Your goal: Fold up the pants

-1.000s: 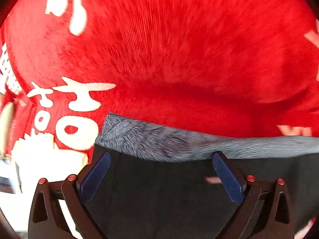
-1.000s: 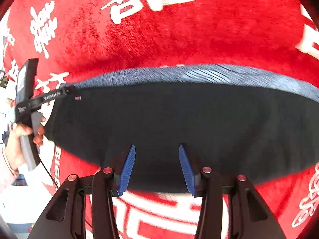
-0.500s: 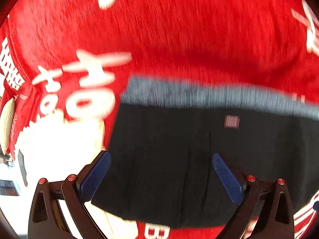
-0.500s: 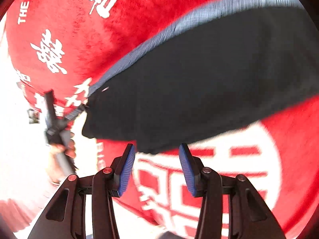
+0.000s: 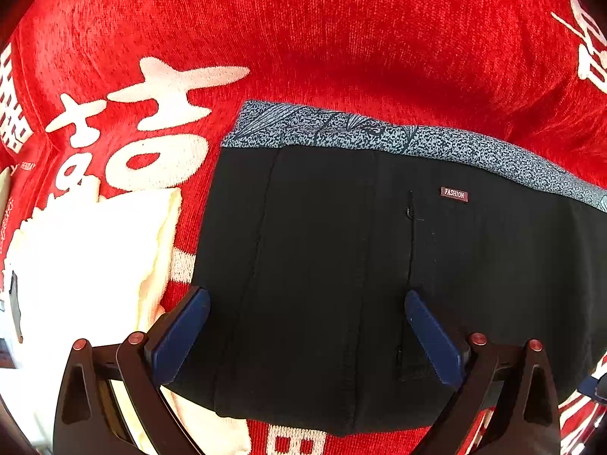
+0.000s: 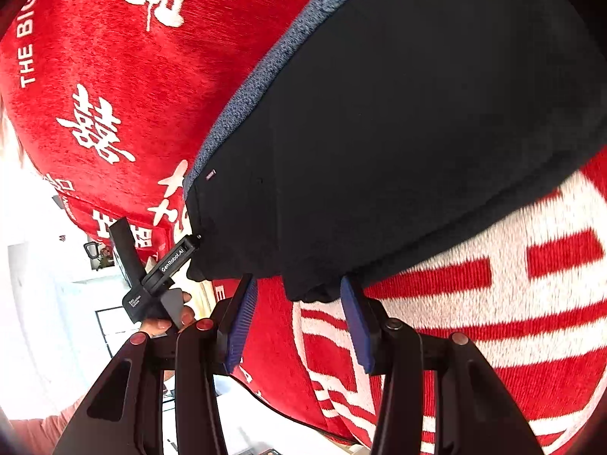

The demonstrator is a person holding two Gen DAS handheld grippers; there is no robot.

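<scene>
**Black pants flat on red blanket, both tools spread**

The pants (image 5: 341,265) lie flat on the red blanket (image 5: 303,38), the speckled grey waistband (image 5: 379,136) forming their far edge in the left wrist view and a small "FASHION" tag (image 5: 454,194) just below it. The left gripper (image 5: 307,337) hovers over the near portion of the fabric with its blue pads wide apart and nothing between them. Bare red blanket stretches beyond the waistband and to the left of the garment's side edge.

A cream folded cloth (image 5: 87,258) sits just beside the pants' left edge, near the left pad (whether the two fabrics touch cannot be told).

In the right wrist view, the right gripper (image 6: 299,322) is at the near hem, fingers apart, clamping nothing. The hem corner sits right at the fingertips. White-patterned blanket lies open to the right.
</scene>
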